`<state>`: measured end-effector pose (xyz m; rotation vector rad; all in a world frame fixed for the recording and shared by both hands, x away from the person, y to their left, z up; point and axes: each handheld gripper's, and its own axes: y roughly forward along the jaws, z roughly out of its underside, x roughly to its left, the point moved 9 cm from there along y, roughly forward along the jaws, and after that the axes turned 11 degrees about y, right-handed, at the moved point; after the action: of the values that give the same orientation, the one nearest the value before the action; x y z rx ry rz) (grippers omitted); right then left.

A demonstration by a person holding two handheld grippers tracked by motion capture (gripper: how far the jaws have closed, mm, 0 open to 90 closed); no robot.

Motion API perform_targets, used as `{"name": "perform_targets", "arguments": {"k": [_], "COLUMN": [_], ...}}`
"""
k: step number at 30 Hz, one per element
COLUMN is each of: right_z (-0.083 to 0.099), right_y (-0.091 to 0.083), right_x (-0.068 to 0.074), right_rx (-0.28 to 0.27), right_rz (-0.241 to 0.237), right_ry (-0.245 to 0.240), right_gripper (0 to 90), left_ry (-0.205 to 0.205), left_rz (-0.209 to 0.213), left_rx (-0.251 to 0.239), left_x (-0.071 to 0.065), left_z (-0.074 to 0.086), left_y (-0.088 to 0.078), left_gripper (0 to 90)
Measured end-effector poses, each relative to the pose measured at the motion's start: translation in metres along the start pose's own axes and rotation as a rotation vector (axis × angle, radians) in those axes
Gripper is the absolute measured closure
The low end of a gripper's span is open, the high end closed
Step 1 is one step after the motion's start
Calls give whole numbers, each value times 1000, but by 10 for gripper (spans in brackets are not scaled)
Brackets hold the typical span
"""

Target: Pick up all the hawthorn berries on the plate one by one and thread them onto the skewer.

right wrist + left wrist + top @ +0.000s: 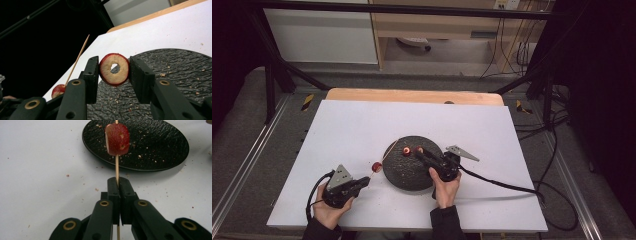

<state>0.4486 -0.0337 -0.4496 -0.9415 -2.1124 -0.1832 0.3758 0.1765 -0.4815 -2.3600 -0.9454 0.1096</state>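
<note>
The left tool [117, 185] has its jaws pressed together on a thin wooden skewer [116, 167], whose far tip is cut off at the top of the left gripper view and which carries a red fruit piece [117, 139] just short of the black plate [160, 152]. The right tool [113, 72] is clamped edge-on around a red-skinned ring slice [114, 69] with a hole through its pale flesh, held above the plate; a second red bit beside it in the high view is too small to make out. Both hands [329, 210] reach in from the near edge of the white worktop [352, 125], the left one short of the plate and the right hand [446, 192] angled over its near rim.
</note>
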Motion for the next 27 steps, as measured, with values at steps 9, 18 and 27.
{"name": "perform_targets", "arguments": {"k": [9,18,27], "right_z": [-9,-29,-48], "right_y": [3,2,1], "right_x": [3,8,11], "right_rx": [-76,-160,-235], "right_rz": [-33,-77,-111], "right_ry": [62,105,140], "right_gripper": [615,616,616], "left_ry": [-6,-10,-13], "left_rz": [0,17,27], "left_rx": [-21,-30,-47], "left_x": [-8,-22,-33], "left_z": [-7,-13,-21], "left_y": [5,13,17], "left_gripper": [882,881,881]}}
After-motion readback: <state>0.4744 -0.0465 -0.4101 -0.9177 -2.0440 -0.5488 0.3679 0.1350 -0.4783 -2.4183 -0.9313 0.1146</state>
